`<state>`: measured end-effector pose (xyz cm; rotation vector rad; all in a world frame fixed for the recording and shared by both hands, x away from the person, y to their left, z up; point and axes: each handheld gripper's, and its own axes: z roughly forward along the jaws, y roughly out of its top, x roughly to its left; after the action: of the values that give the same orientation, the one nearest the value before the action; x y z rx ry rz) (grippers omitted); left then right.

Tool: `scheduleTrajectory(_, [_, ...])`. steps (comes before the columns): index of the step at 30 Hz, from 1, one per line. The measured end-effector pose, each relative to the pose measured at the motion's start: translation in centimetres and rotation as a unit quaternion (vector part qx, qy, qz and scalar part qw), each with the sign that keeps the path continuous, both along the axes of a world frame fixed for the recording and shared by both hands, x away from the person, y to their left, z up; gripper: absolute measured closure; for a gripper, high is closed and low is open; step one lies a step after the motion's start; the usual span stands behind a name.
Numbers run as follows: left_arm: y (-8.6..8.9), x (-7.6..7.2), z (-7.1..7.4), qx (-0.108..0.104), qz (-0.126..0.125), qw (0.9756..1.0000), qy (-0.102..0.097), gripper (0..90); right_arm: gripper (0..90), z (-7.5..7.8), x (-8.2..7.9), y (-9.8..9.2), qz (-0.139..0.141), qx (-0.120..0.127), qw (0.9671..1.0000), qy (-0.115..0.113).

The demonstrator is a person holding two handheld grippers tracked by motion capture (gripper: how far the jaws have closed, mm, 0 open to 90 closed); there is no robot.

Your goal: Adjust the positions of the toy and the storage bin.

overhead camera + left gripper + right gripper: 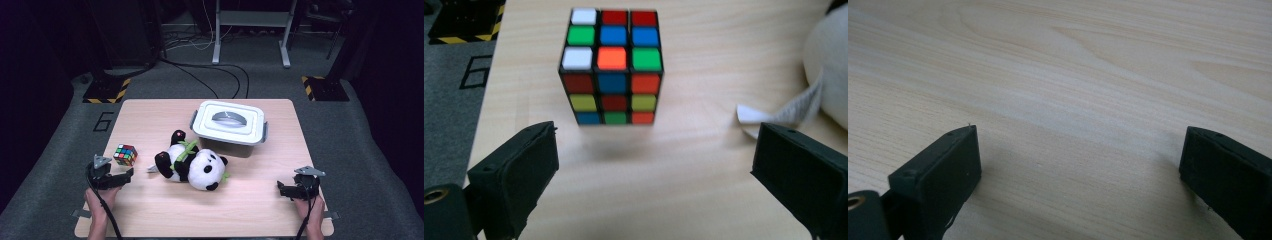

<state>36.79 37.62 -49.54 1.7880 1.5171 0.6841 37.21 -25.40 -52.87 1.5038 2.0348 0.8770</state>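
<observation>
A scrambled colour cube [125,154] stands on the wooden table [150,210] near its left side. In the left gripper view the cube [611,67] sits just ahead of my left gripper [654,150], whose jaws stand wide apart with bare wood between them. In the high view the left gripper [129,175] lies low, just in front of the cube and apart from it. My right gripper [280,189] rests near the table's front right. Its jaws in the right gripper view [1078,150] are spread wide over bare wood.
A plush panda [192,162] lies on its side mid-table, its white tag [774,112] close to my left gripper's right-hand jaw. Behind it stands a white lidded box [229,125] with a grey handle. Cables and stands are on the floor beyond the table.
</observation>
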Motion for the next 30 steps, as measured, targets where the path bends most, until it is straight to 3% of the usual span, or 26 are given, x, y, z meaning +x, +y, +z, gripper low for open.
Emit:
scheduleTrajectory(8, [-1.8, -2.1, -1.7, 0.009, -0.022, 0.9996, 0.012, 2.1, 3.4, 0.2, 0.0, 0.0, 0.004, -0.004, 1.0000, 0.007])
scheduleTrajectory(14, [-2.5, -2.3, -2.8, 0.016, -0.029, 0.9992, 0.021, 1.7, 3.7, 0.4, -0.1, -0.3, 0.008, 0.013, 0.9998, 0.011])
scheduleTrajectory(17, [-2.8, -2.2, -3.4, 0.026, -0.032, 0.9986, 0.034, 0.6, 4.1, 1.4, -0.1, -0.2, 0.015, 0.023, 0.9996, 0.007])
scheduleTrajectory(21, [-3.0, -2.2, -3.6, 0.029, -0.035, 0.9984, 0.033, 0.0, 4.5, 2.7, 0.4, 0.0, 0.022, 0.032, 0.9992, 0.002])
scheduleTrajectory(30, [-2.8, -2.2, -3.6, 0.024, -0.039, 0.9980, 0.043, 0.0, 4.3, 5.0, 2.0, 0.7, 0.043, 0.035, 0.9984, -0.001])
